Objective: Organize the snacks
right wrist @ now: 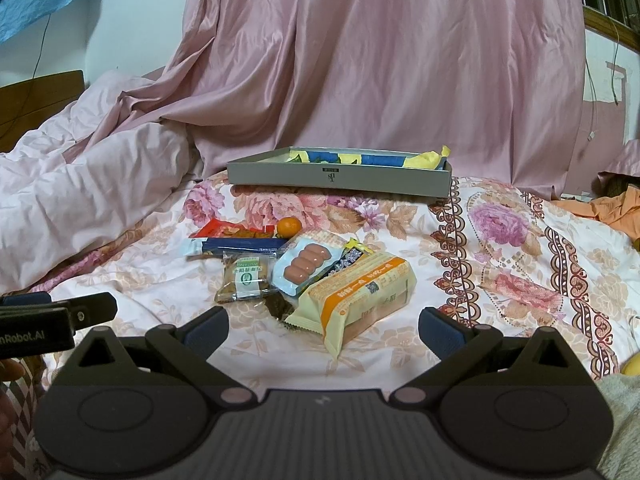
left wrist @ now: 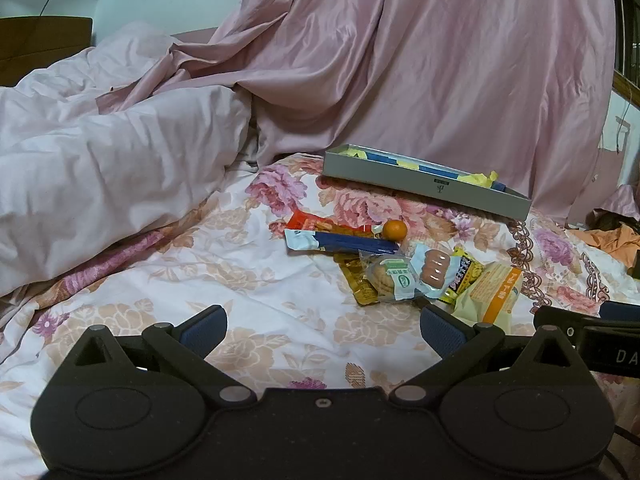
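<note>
A pile of snacks lies on the floral bedspread: a cream-and-orange bread pack [right wrist: 360, 296], a sausage pack [right wrist: 304, 266], a clear-wrapped biscuit [right wrist: 244, 278], a blue stick pack [right wrist: 240, 245], a red packet [right wrist: 228, 231] and a small orange [right wrist: 289, 226]. Behind them sits a shallow grey box [right wrist: 340, 178] with yellow and blue items inside. My right gripper [right wrist: 322, 332] is open, just short of the bread pack. My left gripper [left wrist: 322, 330] is open over bare bedspread, left of the pile, where the biscuit [left wrist: 394, 280] and orange [left wrist: 395, 229] show.
A rumpled pale pink duvet [left wrist: 100, 160] rises on the left, and a pink satin sheet [right wrist: 380, 60] hangs behind the box. Orange cloth [right wrist: 612, 208] lies at the right edge. The other gripper shows at each view's side edge.
</note>
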Demonstrator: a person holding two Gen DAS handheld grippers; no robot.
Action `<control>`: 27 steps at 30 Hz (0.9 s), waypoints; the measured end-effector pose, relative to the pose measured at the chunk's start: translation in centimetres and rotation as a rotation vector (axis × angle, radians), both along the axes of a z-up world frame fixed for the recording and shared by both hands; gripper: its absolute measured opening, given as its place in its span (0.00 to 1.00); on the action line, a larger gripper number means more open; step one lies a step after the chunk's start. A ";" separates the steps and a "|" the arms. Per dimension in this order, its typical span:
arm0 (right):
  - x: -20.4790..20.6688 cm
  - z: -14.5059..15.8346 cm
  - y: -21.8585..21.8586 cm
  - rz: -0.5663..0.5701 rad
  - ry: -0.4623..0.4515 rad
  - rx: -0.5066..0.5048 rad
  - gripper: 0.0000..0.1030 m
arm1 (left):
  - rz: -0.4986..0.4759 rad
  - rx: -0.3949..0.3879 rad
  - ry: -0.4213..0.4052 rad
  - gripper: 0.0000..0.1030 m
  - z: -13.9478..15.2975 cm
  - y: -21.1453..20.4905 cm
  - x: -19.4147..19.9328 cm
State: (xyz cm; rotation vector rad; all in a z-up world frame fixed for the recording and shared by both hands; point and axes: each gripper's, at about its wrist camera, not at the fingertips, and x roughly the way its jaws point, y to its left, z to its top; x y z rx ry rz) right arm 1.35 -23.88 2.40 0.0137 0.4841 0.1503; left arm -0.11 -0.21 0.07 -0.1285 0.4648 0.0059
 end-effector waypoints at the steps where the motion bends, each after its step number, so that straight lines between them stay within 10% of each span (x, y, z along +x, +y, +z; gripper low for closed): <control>1: 0.0 0.0 0.0 0.000 0.001 0.000 1.00 | 0.000 0.001 0.001 0.99 0.0 0.0 0.0; 27: 0.5 -0.6 0.1 0.018 0.052 0.002 1.00 | 0.004 0.022 0.032 0.99 -0.9 0.4 0.2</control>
